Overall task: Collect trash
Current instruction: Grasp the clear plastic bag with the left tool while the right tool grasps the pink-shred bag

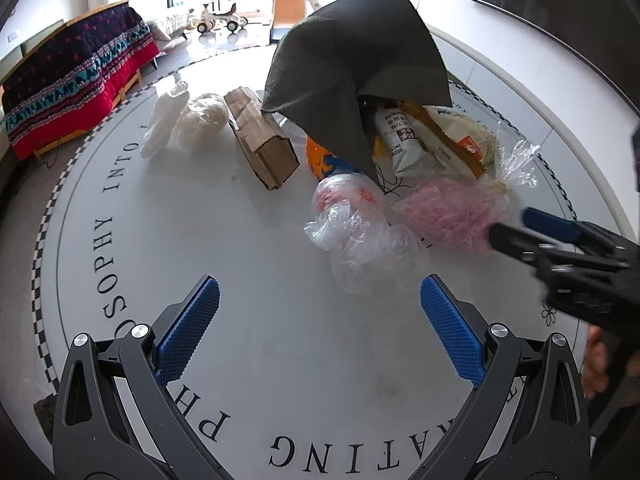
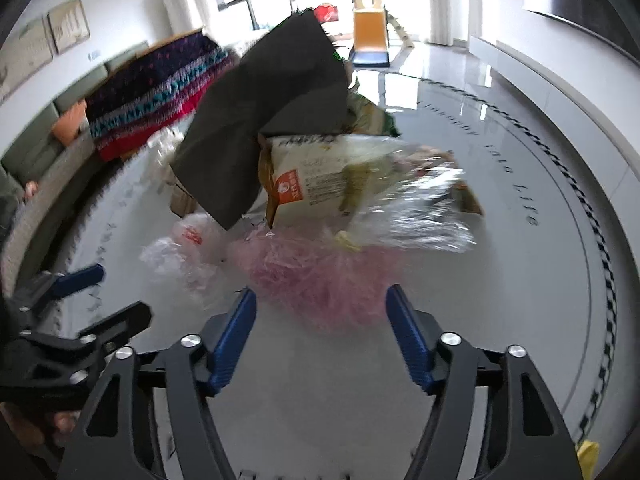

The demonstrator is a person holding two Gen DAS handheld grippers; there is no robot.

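Observation:
Trash lies on a round white table [image 1: 280, 360]. A dark grey bag [image 1: 352, 68] stands open at the back, with snack wrappers [image 1: 404, 136] at its mouth. A crumpled clear plastic bag [image 1: 360, 232] lies just ahead of my open, empty left gripper [image 1: 320, 300]. A pink plastic bag [image 1: 448, 212] lies to its right. My right gripper [image 2: 320, 304] is open and empty, its fingertips just short of the pink bag [image 2: 320, 280]. It also shows in the left wrist view [image 1: 516, 228]. The grey bag [image 2: 260, 120] and a snack packet [image 2: 320, 176] show behind.
A folded cardboard piece [image 1: 260, 140], a white wad [image 1: 200, 120] and white plastic [image 1: 164, 124] lie at the table's back left. A sofa with a patterned blanket [image 1: 76, 76] stands beyond. A yellow scrap [image 2: 588, 456] lies near the table's right edge.

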